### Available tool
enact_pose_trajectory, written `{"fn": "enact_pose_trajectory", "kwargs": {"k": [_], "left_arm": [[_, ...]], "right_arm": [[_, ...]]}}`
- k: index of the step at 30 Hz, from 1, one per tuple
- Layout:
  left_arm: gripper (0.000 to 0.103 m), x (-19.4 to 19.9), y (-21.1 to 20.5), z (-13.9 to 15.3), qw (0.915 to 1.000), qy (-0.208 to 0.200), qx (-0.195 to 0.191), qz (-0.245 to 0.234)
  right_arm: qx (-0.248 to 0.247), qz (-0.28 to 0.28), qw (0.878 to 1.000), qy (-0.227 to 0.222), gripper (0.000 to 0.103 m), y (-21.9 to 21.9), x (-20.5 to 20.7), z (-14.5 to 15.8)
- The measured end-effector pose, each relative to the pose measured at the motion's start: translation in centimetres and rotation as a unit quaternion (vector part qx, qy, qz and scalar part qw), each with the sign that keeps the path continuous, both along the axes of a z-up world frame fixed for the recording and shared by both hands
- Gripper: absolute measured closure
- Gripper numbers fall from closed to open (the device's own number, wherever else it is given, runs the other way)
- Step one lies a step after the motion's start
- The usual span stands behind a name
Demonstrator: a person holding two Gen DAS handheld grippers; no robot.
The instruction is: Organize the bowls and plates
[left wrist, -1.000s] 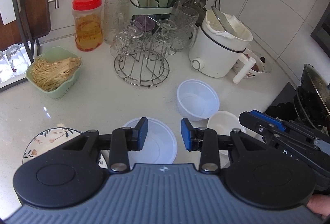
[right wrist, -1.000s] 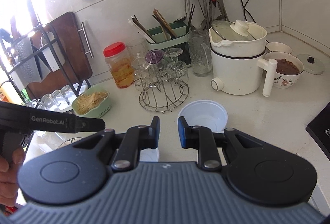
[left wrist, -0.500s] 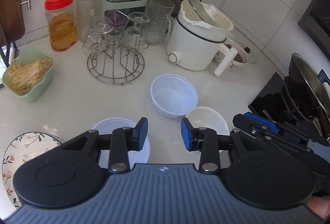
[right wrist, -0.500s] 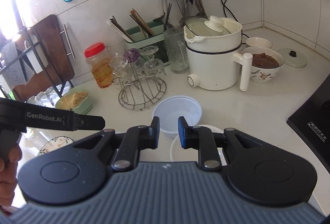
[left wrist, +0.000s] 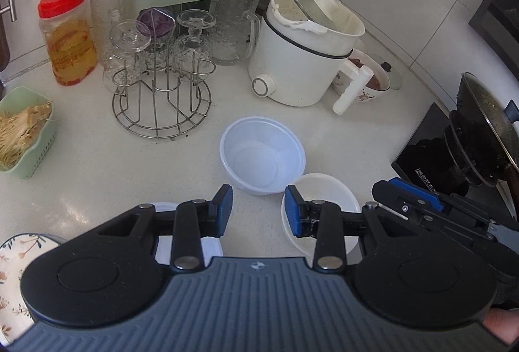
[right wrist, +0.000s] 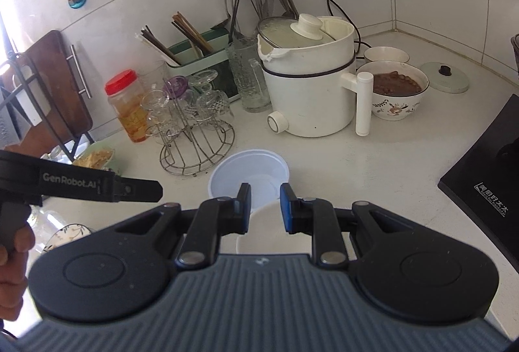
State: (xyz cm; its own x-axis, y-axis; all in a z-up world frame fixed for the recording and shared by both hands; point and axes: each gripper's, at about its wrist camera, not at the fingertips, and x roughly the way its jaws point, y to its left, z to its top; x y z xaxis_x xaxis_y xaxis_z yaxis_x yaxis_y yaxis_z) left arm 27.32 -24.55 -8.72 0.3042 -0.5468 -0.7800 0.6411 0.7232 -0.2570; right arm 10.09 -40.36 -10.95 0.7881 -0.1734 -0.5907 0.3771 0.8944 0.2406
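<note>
- My right claw (right wrist: 265, 207) hangs nearest, directly over the white ceramic bowl (right wrist: 269, 230), jaws parted and empty.
- Left claw (left wrist: 258, 211), also parted and empty, has the plastic bowl (left wrist: 262, 154) just ahead, mid-bench.

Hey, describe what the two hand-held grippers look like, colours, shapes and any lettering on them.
Both match. The left hand-held gripper has a ribbed grey-blue body, two round black discs, black linkage arms with silver rivets, and blue pads on its fingertips. The right hand-held gripper is built the same. Seen side-on from the right wrist camera, the left one's black bar reads GenRobot.AI in pale letters. No cables or sleeves show.
</note>
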Motion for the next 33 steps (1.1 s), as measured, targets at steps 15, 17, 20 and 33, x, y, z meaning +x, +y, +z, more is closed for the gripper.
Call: {"fn": "enact_pose_trajectory", "kwargs": {"k": [15, 17, 20, 33], "left_arm": [[0.054, 5.2, -3.2, -2.3, 0.9998, 0.007, 0.019, -0.008], [0.046, 6.0, -3.6, -2.3, 0.9995, 0.005, 0.028, -0.011], [0.041, 7.5, -3.8, -2.3, 0.9995, 0.007, 0.030, -0.011], [0.037, 11.4, -5.3, -4.2, 0.9982, 0.005, 0.043, -0.041]], "right_arm": [[0.003, -0.019, 1.000, 0.000, 0.080, -3.3, 3.4, -1.5], [0.001, -0.040, 0.999, -0.006, 0.080, -3.6, 3.8, -1.6], [0.010, -0.060, 0.998, -0.013, 0.080, -4.3, 4.5, -1.9], [0.028, -0.079, 0.996, 0.004, 0.056, -5.7, 7.6, -3.9]]}}
